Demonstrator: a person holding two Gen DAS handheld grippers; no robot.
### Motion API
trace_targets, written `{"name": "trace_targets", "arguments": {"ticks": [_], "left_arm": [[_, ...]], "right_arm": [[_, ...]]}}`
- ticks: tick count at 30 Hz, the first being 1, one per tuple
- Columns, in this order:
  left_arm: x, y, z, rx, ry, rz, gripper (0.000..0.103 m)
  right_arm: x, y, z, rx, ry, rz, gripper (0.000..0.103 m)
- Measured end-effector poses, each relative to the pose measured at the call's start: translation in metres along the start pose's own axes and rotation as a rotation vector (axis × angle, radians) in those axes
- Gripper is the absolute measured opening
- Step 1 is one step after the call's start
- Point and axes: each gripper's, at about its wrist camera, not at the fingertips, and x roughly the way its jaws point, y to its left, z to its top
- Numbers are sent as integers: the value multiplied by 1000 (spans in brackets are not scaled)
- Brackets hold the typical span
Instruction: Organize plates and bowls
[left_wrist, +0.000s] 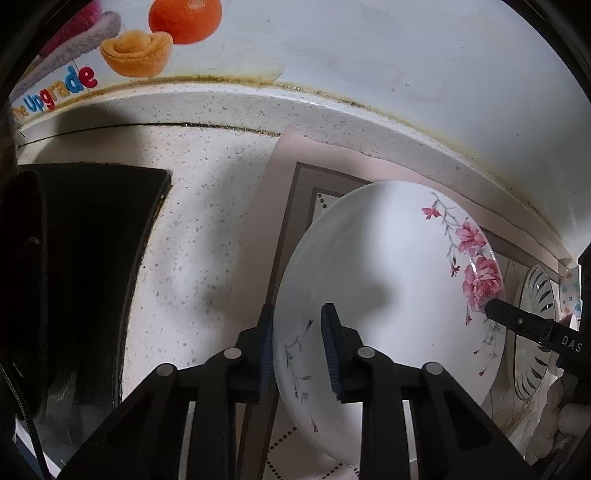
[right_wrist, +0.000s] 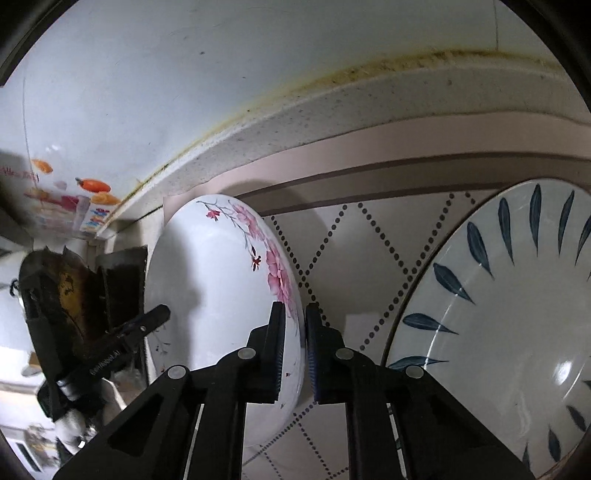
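Both grippers clamp the floral plate (left_wrist: 384, 280) by opposite rims: left gripper (left_wrist: 297, 350) on its left edge, right gripper (right_wrist: 295, 350) on its right. It sits on the patterned mat (right_wrist: 354, 266), left of the leaf-pattern plate (right_wrist: 517, 314). Lift evenly, keeping both grips level, so the rim doesn't slip.

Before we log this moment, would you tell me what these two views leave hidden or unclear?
- Left wrist view: the leaf-patterned plate is squeezed against the right edge, partly behind the right gripper.
- Right wrist view: that plate's right side is cut off.
- Both views: the rose plate's underside and its contact with the mat are hidden.
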Motion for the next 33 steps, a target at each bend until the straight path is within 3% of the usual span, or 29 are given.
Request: {"name": "trace_targets", "arguments": {"ticks": [8,16,22,33], "left_arm": [[-27,-10,-15,17,-37,-1,22],[-82,-44,-45,63,-72,-28,22],[-105,-103,-81,122,-77,-66,22],[-103,-179,-143,223,-31,-135,22]], "right_arm": [[-21,-5,-13,-28,-8,15,13],[-82,-18,-44,-37,-40,61,13],[-138,-44,-89,-45,-64,50,13],[-218,-124,-184,41,-91,21,13]]}}
